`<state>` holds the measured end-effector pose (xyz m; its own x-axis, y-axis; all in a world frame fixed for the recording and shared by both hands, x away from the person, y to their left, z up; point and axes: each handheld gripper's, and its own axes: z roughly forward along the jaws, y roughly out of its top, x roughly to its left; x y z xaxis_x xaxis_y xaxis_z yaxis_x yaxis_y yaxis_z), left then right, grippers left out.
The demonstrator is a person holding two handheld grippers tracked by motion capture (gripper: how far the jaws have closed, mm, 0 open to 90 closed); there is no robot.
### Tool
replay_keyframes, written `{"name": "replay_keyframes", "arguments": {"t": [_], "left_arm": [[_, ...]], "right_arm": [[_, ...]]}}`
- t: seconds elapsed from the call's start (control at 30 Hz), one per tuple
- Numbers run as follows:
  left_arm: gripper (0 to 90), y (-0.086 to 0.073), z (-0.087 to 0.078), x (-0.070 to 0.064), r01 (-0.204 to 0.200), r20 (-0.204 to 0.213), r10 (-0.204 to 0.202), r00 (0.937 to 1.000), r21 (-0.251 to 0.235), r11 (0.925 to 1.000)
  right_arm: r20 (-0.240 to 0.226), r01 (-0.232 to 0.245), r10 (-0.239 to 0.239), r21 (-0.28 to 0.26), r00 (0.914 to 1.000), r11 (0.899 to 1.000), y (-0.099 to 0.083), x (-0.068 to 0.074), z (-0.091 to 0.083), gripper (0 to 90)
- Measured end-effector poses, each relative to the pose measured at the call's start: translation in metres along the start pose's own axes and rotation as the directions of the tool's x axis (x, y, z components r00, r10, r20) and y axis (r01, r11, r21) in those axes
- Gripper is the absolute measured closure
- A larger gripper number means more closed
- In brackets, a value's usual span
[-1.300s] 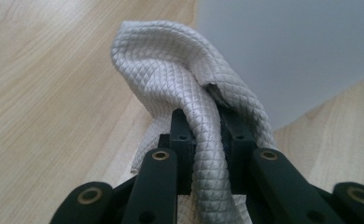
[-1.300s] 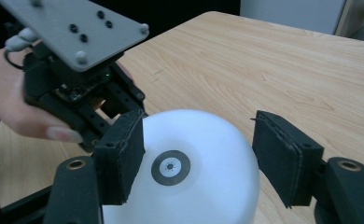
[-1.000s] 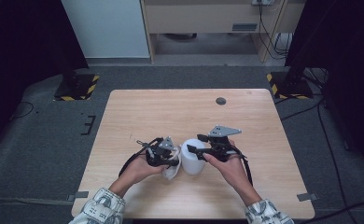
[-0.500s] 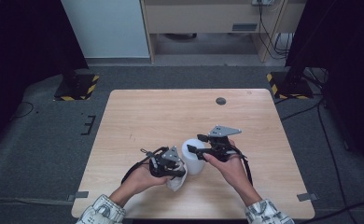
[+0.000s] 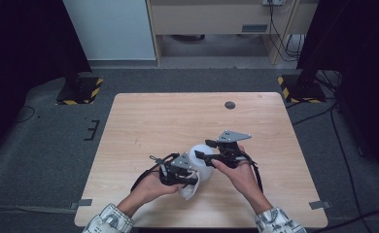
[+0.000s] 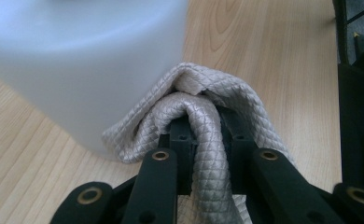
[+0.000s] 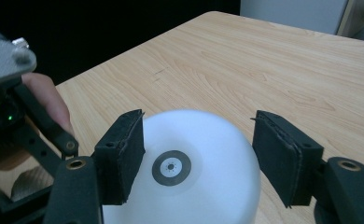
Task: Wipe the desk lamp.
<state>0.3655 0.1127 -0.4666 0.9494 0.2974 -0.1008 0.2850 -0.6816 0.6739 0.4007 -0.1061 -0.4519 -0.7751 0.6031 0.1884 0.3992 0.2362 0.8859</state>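
Observation:
A white rounded container (image 5: 203,162) stands on the wooden table (image 5: 153,121), near the front. My right gripper (image 5: 203,149) comes at it from the right, with one pad on each side of its top. In the right gripper view the container (image 7: 194,191) has a small grey disc (image 7: 171,167) on top and sits between the right gripper's (image 7: 199,154) pads. My left gripper (image 5: 187,178) is shut on a grey quilted cloth (image 5: 188,190). In the left gripper view the cloth (image 6: 245,98) bulges out of the left gripper (image 6: 207,123) and presses against the container's (image 6: 77,60) lower side.
A small dark round disc (image 5: 230,105) lies near the table's far edge. Black stands with yellow-striped feet rise from the floor at the far left (image 5: 78,90) and far right (image 5: 299,90). Bare wood stretches behind and to both sides of the hands.
My left gripper has slid with the cloth along the container's side, toward the table's front edge and a little to the right. The right gripper and the container have stayed in place.

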Motion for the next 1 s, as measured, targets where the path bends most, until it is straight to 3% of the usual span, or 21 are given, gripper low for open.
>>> {"name": "replay_keyframes", "arguments": {"t": [0.1, 0.13, 0.2, 0.37, 0.63, 0.8, 1.0], "left_arm": [[77.4, -0.004, -0.006, 0.005, 0.010, -0.015, -0.010, 0.9998, -0.002, 1.0000], [77.3, -0.008, -0.012, 0.011, 0.024, -0.037, -0.024, 0.9990, -0.006, 0.9997], [77.3, -0.012, -0.019, 0.017, 0.053, -0.059, -0.055, 0.9968, -0.030, 0.9981], [77.4, -0.010, -0.032, 0.029, 0.078, -0.096, -0.085, 0.9917, -0.074, 0.9941], [77.4, -0.002, -0.028, 0.048, 0.086, -0.125, -0.094, 0.9877, -0.067, 0.9940], [77.3, -0.004, -0.025, 0.051, 0.090, -0.131, -0.096, 0.9867, -0.055, 0.9945], [77.3, -0.004, -0.026, 0.051, 0.091, -0.139, -0.100, 0.9851, -0.070, 0.9934]], "right_arm": [[0.001, 0.000, 0.000, 0.000, 1.0000, 1.000, 0.000, 0.000, 0.000, 34.7], [0.000, 0.000, 0.000, 0.001, 1.0000, 1.000, 0.000, 0.000, 0.000, 34.7], [0.001, 0.001, -0.001, 0.001, 1.0000, 1.000, 0.000, 0.000, 0.000, 34.7], [0.000, 0.001, -0.001, 0.002, 1.0000, 1.000, 0.000, 0.000, 0.000, 34.7], [0.004, 0.002, -0.002, 0.002, 1.0000, 1.000, 0.000, 0.000, 0.000, 33.8], [0.028, 0.020, -0.021, 0.009, 0.9994, 1.000, 0.003, 0.006, -0.008, 19.4], [0.050, 0.050, -0.053, 0.042, 0.9974, 0.998, -0.002, 0.018, -0.020, 8.9]]}}
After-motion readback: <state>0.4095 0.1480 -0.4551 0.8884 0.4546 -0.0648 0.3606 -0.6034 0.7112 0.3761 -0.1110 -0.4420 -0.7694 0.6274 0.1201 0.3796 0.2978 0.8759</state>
